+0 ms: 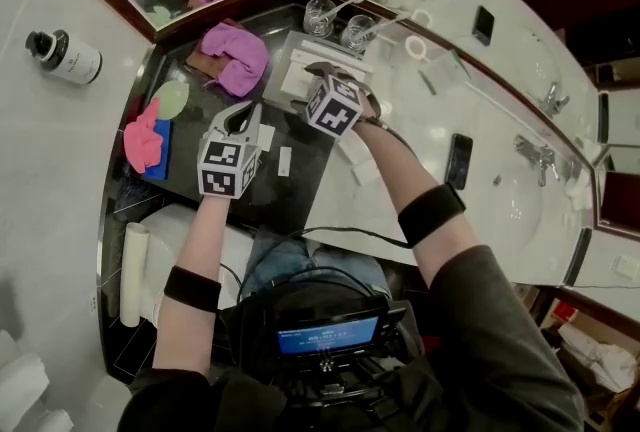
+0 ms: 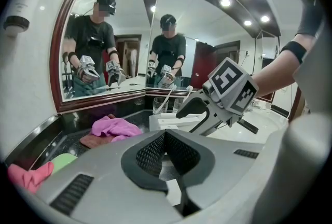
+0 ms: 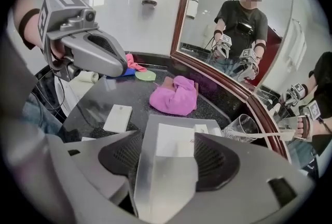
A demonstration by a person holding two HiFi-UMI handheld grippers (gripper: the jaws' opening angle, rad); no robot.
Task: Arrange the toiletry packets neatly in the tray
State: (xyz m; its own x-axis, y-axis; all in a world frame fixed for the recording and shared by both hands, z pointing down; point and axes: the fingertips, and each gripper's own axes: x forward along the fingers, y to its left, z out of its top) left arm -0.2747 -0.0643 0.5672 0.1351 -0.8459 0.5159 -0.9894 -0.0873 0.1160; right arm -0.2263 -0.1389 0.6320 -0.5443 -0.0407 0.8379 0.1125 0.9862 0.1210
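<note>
Where the two mirrors meet in the corner, a grey tray (image 3: 136, 176) sits on the dark counter. A white packet (image 3: 175, 140) lies flat inside it, its edges straight with the tray's walls. I cannot tell which of its sides is the long one. Smaller packets (image 3: 207, 128) lie at the tray's far end, near two glasses (image 1: 335, 20).

Another packet (image 3: 118, 117) lies loose on the counter, left of the tray. A pink cloth (image 3: 175, 96) is bunched up just past the tray, by the mirror.

The right gripper (image 3: 166, 153) hangs over the tray and tips steeply down. Its jaws are spread wide, one on each side of the flat packet, and they do not squeeze it. The right arm reaches in over the white counter.

The left gripper (image 2: 166, 137) waits beside it over the dark counter, tipped down a little. Its jaws are pressed together with nothing in them.
</note>
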